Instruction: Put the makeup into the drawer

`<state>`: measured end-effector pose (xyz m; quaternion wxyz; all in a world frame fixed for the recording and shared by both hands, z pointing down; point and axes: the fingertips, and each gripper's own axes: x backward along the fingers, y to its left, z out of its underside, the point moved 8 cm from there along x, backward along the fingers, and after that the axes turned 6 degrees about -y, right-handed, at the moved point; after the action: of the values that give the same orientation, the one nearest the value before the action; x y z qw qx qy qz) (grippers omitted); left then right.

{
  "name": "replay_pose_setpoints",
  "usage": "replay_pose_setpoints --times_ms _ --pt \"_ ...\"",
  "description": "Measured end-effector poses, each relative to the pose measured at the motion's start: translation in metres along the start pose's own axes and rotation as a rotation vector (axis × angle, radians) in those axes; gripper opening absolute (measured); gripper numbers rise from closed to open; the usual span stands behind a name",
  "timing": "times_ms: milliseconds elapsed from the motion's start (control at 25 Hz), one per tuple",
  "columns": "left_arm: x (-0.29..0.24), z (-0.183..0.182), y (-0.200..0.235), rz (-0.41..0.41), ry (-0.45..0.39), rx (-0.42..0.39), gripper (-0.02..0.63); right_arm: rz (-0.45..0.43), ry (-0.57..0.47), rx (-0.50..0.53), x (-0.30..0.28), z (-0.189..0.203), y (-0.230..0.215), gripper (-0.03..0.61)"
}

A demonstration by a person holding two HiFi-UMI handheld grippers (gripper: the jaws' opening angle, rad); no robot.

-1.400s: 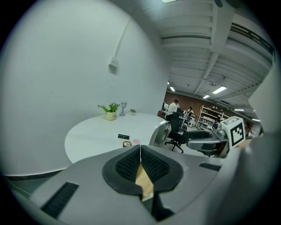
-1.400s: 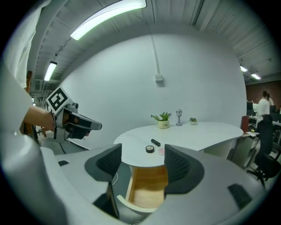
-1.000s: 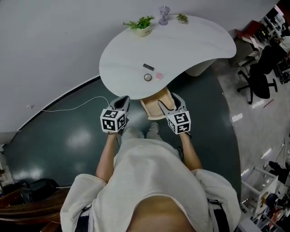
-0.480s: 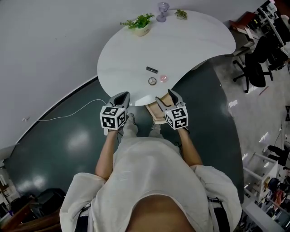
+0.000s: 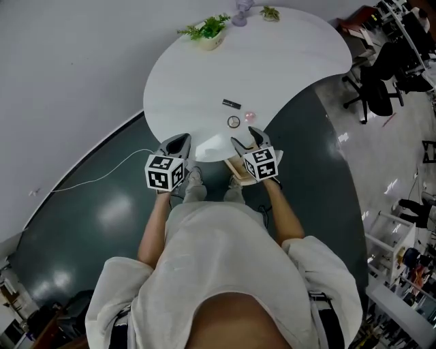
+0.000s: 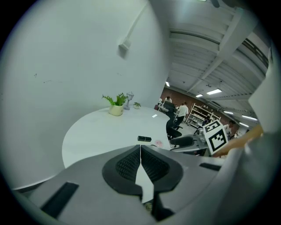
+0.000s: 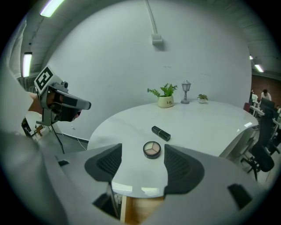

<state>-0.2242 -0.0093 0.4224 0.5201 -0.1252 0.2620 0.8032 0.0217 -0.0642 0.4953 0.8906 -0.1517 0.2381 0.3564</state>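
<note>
Three pieces of makeup lie on the white round table [image 5: 204, 75]: a black lipstick [image 5: 231, 103], a round eyeshadow compact [image 5: 234, 122] and a small pink piece [image 5: 249, 116]. My right gripper [image 5: 246, 138] is open at the table's near edge, above the open wooden drawer [image 5: 236, 168]. In the right gripper view the compact [image 7: 152, 149] lies just beyond the open right gripper [image 7: 142, 152], with the lipstick [image 7: 160, 132] behind it, neither touched. My left gripper [image 5: 178, 142] hovers at the table's near-left edge. In its own view the left gripper [image 6: 140, 147] is shut and empty, the lipstick [image 6: 144, 139] farther off.
A potted plant [image 5: 206, 31], a small grey lamp [image 5: 240, 13] and a second small plant [image 5: 270, 11] stand at the table's far edge. A white cable [image 5: 102, 176] runs over the dark floor at the left. Office chairs [image 5: 378, 82] stand at the right.
Both grippers have moved forward to the table's near edge. The right one now hangs over the open drawer, closer to the compact. Jaws look unchanged.
</note>
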Motion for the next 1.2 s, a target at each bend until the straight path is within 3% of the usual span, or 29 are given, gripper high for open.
replay_pose_setpoints --times_ms 640,800,1200 --pt "0.031 0.012 0.025 -0.1 0.0 0.047 0.012 -0.029 0.175 0.045 -0.075 0.01 -0.022 0.264" --pt "0.038 0.018 0.028 -0.127 0.007 0.059 0.012 -0.018 0.218 0.06 -0.084 0.013 -0.025 0.226" --pt "0.027 0.017 0.021 -0.088 0.028 0.043 0.012 -0.022 0.192 0.075 -0.079 0.01 -0.022 0.209"
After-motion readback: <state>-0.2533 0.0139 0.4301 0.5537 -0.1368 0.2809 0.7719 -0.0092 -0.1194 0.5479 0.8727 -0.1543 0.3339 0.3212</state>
